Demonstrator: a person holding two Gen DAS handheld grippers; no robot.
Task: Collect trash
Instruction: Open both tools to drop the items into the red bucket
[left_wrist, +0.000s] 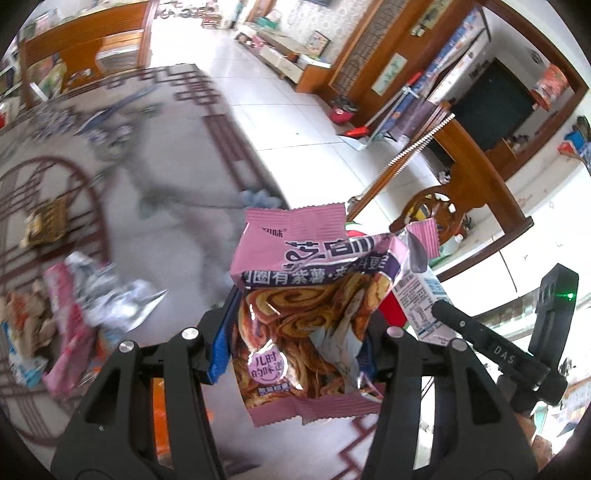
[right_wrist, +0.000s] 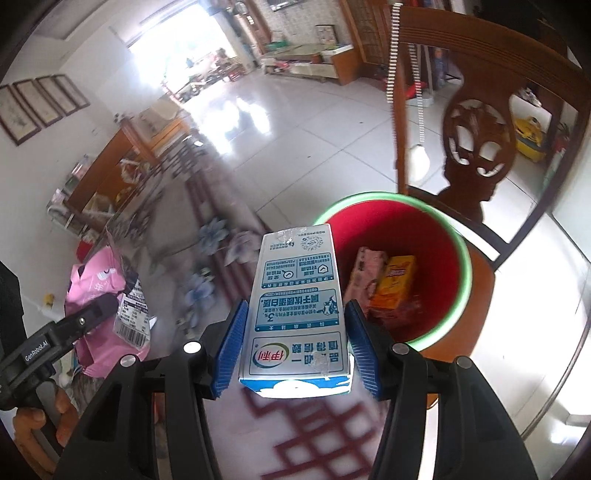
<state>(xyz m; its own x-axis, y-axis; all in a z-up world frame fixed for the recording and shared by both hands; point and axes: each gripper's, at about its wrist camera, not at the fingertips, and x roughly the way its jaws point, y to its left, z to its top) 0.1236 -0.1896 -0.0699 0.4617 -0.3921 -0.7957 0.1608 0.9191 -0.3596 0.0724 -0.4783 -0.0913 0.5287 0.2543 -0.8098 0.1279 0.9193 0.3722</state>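
Note:
My left gripper (left_wrist: 295, 354) is shut on a pink snack wrapper (left_wrist: 303, 314) printed with spiral biscuits, held above the table. My right gripper (right_wrist: 293, 347) is shut on a white and blue milk carton (right_wrist: 295, 306), held just before the red bin (right_wrist: 436, 236) with a green rim. The bin holds a pink pack (right_wrist: 364, 277) and an orange box (right_wrist: 395, 284). The carton also shows in the left wrist view (left_wrist: 421, 299), right of the wrapper. The wrapper shows in the right wrist view (right_wrist: 96, 291) at the left.
More wrappers (left_wrist: 81, 306) and snack scraps (left_wrist: 29, 321) lie at the left of the patterned table (left_wrist: 166, 177). A carved wooden chair (right_wrist: 476, 155) stands behind the bin. Tiled floor (left_wrist: 295, 103) lies beyond the table edge.

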